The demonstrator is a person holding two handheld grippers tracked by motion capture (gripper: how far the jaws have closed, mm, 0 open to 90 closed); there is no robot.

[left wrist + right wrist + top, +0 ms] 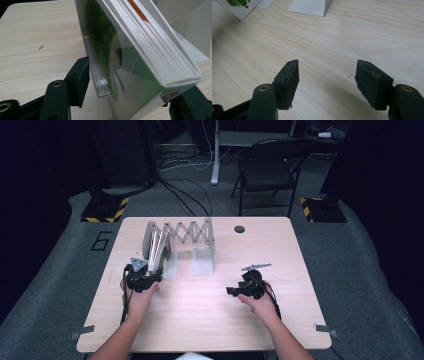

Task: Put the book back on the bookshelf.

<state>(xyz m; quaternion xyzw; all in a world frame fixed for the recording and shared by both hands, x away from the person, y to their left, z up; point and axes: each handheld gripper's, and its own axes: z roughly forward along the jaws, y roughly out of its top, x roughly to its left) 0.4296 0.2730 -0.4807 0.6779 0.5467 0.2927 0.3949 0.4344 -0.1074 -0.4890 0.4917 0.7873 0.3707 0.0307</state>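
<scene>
At the left end of the expanding rack (180, 234), the green-covered book (107, 42) stands leaning in the first slot. Left gripper (150, 279): jaws straddle the book's lower edge, pads clear of it. Right gripper (327, 82): jaws apart, nothing between, over bare table (210, 320).

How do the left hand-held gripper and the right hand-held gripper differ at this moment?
The left hand-held gripper sits at the expandable file rack with books between its jaws; the right hand-held gripper has bare table between its jaws. In its own view the left one's visible pad stands apart from the cover; the right one's jaws are plainly open. Both are black and hand-held.
</scene>
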